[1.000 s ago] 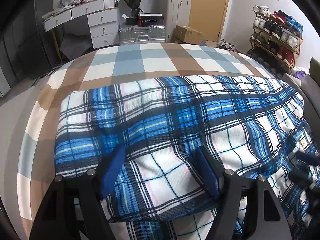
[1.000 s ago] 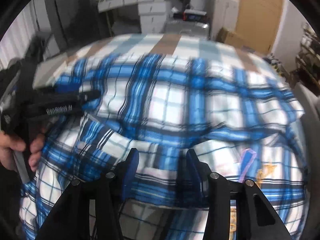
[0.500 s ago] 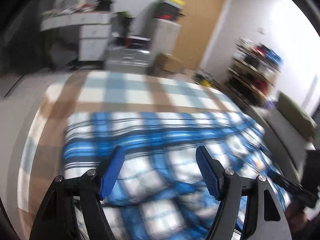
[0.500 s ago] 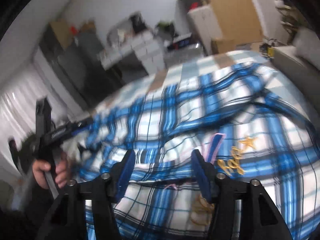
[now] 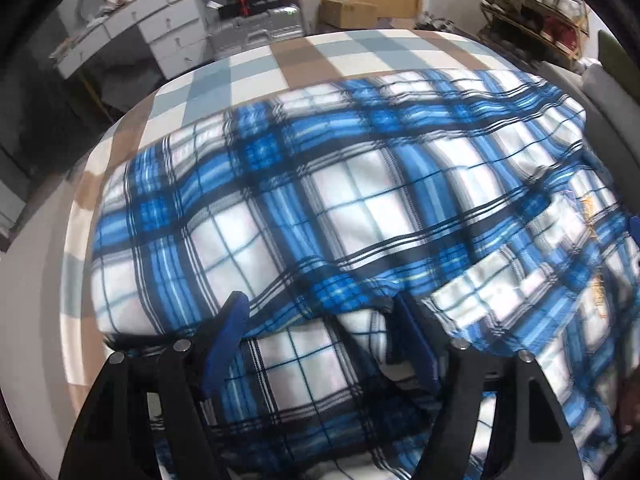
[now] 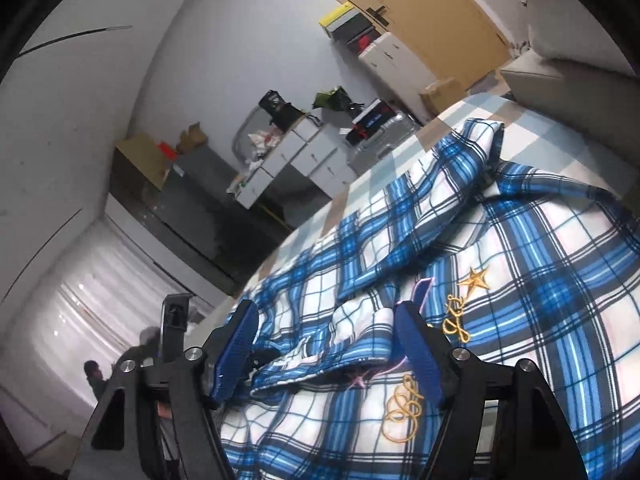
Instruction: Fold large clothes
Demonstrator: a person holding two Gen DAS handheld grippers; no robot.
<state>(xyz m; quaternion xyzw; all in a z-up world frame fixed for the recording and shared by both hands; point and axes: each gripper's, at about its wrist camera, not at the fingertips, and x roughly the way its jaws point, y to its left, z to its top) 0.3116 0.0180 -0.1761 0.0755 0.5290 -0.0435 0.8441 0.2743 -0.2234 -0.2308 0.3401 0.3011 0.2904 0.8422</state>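
both claws point(image 5: 320, 340) point(image 6: 326, 354) spread wide over plaid garment point(image 5: 340, 184).

A blue plaid garment point(image 5: 320, 184) lies spread over a checked bedsheet point(image 5: 360, 52). The left gripper point(image 5: 324, 344) hovers with fingers apart (blue pads) over a fold near the garment's edge.

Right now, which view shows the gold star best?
The right wrist view: the gold star lies sharp on the shirt. The left wrist view shows only blurred gold marks at its right edge.
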